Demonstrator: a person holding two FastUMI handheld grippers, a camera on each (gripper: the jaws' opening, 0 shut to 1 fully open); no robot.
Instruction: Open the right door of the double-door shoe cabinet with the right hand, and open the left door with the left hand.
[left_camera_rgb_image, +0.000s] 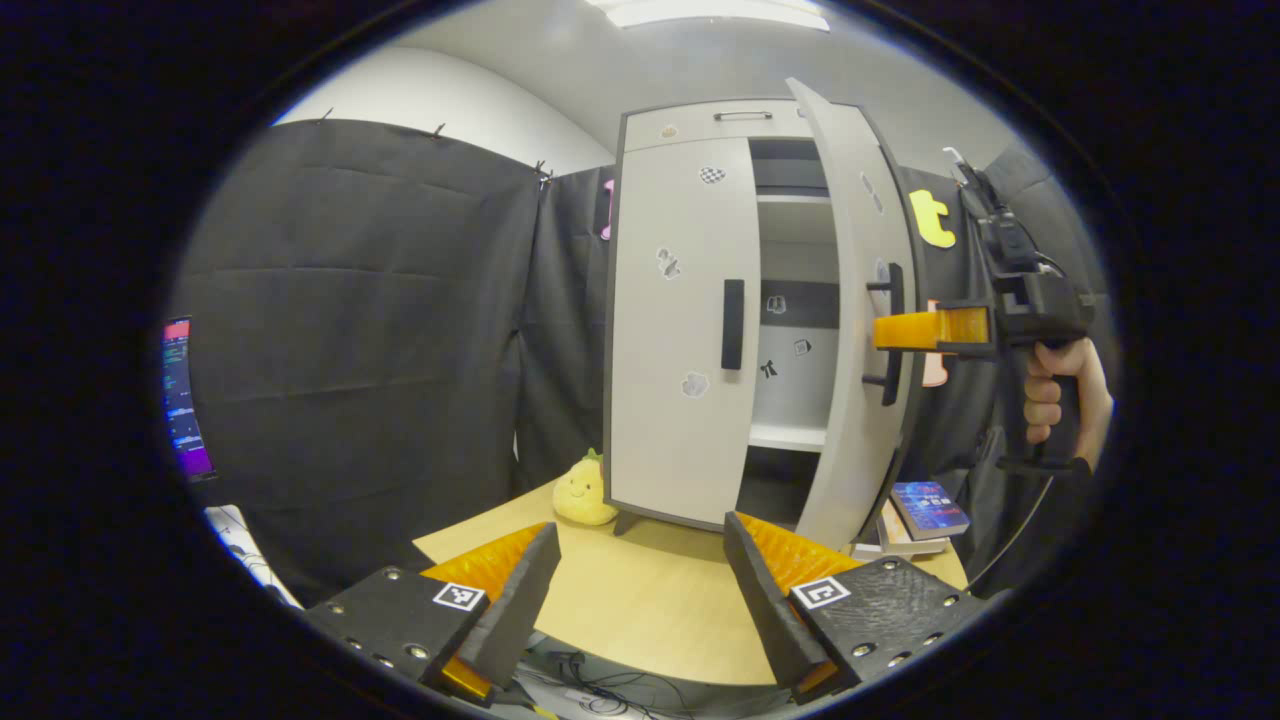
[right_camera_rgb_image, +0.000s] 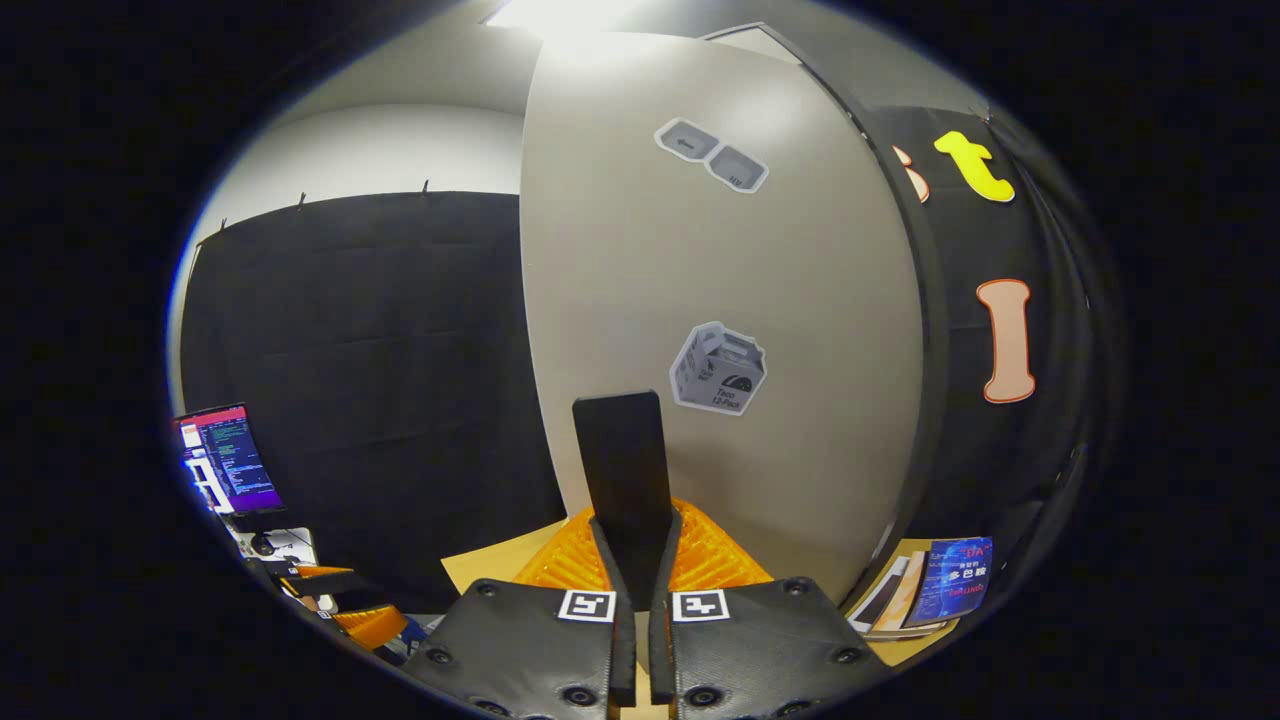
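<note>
A grey double-door shoe cabinet (left_camera_rgb_image: 680, 130) stands on a light wooden table (left_camera_rgb_image: 640, 610). Its left door (left_camera_rgb_image: 680, 330) is closed, with a black vertical handle (left_camera_rgb_image: 733, 324). The right door (left_camera_rgb_image: 855, 330) is swung partly open, showing shelves inside. In the left gripper view, my right gripper (left_camera_rgb_image: 885, 330), held by a hand (left_camera_rgb_image: 1060, 395), is clamped on the right door's handle (left_camera_rgb_image: 890, 335). In the right gripper view, the right gripper (right_camera_rgb_image: 635, 545) is shut on that black handle (right_camera_rgb_image: 622, 460) against the door face (right_camera_rgb_image: 720, 300). My left gripper (left_camera_rgb_image: 640, 575) is open, well short of the cabinet.
A yellow plush toy (left_camera_rgb_image: 585, 490) sits at the cabinet's left foot. Books (left_camera_rgb_image: 925, 510) lie stacked on the table to the cabinet's right, also seen as books (right_camera_rgb_image: 940, 590). A lit monitor (left_camera_rgb_image: 180, 400) stands far left. Black cloth walls surround the booth.
</note>
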